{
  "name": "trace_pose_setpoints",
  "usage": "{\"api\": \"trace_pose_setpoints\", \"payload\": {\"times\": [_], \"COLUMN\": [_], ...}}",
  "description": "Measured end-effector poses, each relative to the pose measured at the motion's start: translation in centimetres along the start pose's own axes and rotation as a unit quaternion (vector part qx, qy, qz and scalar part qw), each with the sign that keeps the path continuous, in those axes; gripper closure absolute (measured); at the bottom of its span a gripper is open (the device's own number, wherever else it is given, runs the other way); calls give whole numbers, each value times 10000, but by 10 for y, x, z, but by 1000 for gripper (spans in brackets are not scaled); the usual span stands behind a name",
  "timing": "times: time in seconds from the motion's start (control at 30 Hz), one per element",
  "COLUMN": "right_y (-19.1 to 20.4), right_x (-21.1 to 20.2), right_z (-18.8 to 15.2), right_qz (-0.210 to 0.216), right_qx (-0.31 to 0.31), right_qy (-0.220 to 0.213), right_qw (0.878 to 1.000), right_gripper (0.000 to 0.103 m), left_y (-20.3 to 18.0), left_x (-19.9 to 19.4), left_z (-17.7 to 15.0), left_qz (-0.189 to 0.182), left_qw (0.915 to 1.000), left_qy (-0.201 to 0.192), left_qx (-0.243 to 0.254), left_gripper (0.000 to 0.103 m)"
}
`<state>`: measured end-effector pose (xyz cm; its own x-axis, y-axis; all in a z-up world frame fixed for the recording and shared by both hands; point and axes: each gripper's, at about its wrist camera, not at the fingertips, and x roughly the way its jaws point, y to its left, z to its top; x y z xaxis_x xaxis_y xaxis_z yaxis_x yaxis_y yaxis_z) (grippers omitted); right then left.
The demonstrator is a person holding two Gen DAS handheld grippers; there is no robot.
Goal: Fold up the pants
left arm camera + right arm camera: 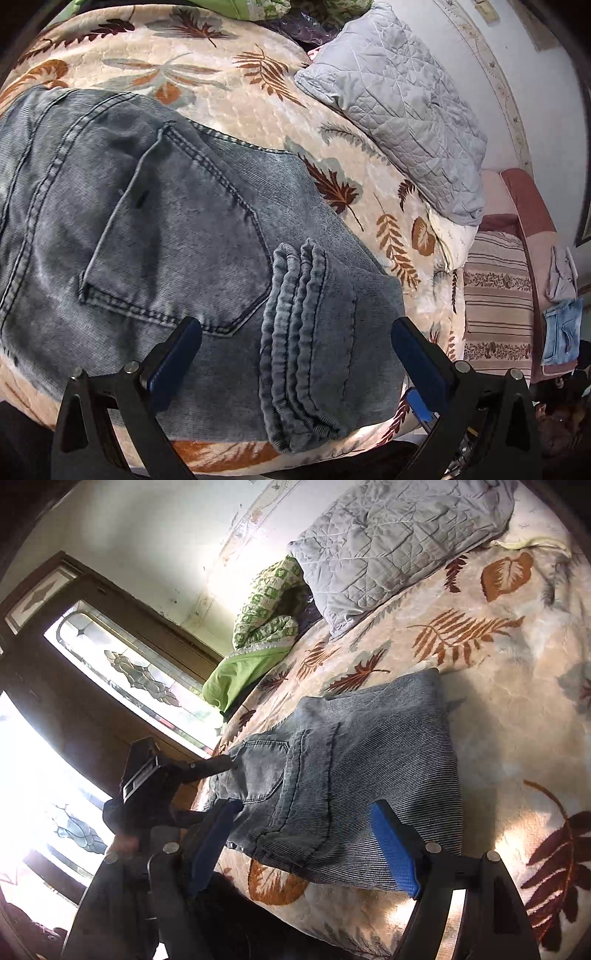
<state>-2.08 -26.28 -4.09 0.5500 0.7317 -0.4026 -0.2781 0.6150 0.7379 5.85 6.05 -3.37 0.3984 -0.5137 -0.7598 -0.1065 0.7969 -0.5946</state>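
Observation:
Grey-blue jeans [155, 221] lie folded on a leaf-patterned blanket [229, 99], back pocket up. The leg hems [295, 332] are stacked over the seat near the front edge. My left gripper [295, 325] hovers open over those hems, its blue pads [177, 362] wide apart and clear of the cloth. In the right wrist view the same jeans [369, 753] form a compact bundle. My right gripper [306, 806] stands open just in front of it with nothing between its pads [395, 849]. The left gripper's black body [159, 775] reaches to the jeans' left end.
A grey quilted pillow [399, 110] lies at the back of the bed, with a green patterned quilt [258, 627] beside it. A striped cushion [495, 302] and a chair with a small denim piece [561, 332] stand past the bed's end. A glass door [122, 672] is beyond the bed.

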Motion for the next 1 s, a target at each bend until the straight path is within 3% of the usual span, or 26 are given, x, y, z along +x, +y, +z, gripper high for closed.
{"api": "trace_pose_setpoints", "payload": {"times": [0.13,0.27,0.33,0.53,0.57,0.6,0.63,0.73,0.87,1.0], "right_y": [-4,-12,-12,-8,-7,-7,-7,-11,-14,-16], "right_x": [4,9,9,13,13,13,13,11,8,5], "right_z": [-1,-4,-4,-8,-8,-8,-8,-8,-8,-8], "right_qz": [136,176,197,155,160,147,128,121,75,41], "right_qx": [9,116,92,-84,-100,-115,-124,-64,14,45], "right_qy": [66,184,196,274,283,282,280,250,199,136], "right_qw": [9999,9996,9996,9995,9994,9994,9994,9996,9998,9999], "right_gripper": [24,24,24,24,24,24,24,24,24,24], "left_y": [-2,-16,-24,-24,-25,-26,-27,-29,-46,-73], "left_x": [36,41,44,60,61,63,66,70,62,44], "left_z": [17,25,29,36,37,37,37,35,36,37], "left_qz": [-83,66,74,347,369,435,528,705,831,1061], "left_qw": [9979,9990,9990,9976,9974,9967,9955,9935,9906,9787], "left_qy": [565,440,420,557,575,610,650,624,267,-193], "left_qx": [-309,-91,139,235,247,320,436,645,1055,1745], "left_gripper": [2,11,27,37,43,63,74,79,81,80]}}
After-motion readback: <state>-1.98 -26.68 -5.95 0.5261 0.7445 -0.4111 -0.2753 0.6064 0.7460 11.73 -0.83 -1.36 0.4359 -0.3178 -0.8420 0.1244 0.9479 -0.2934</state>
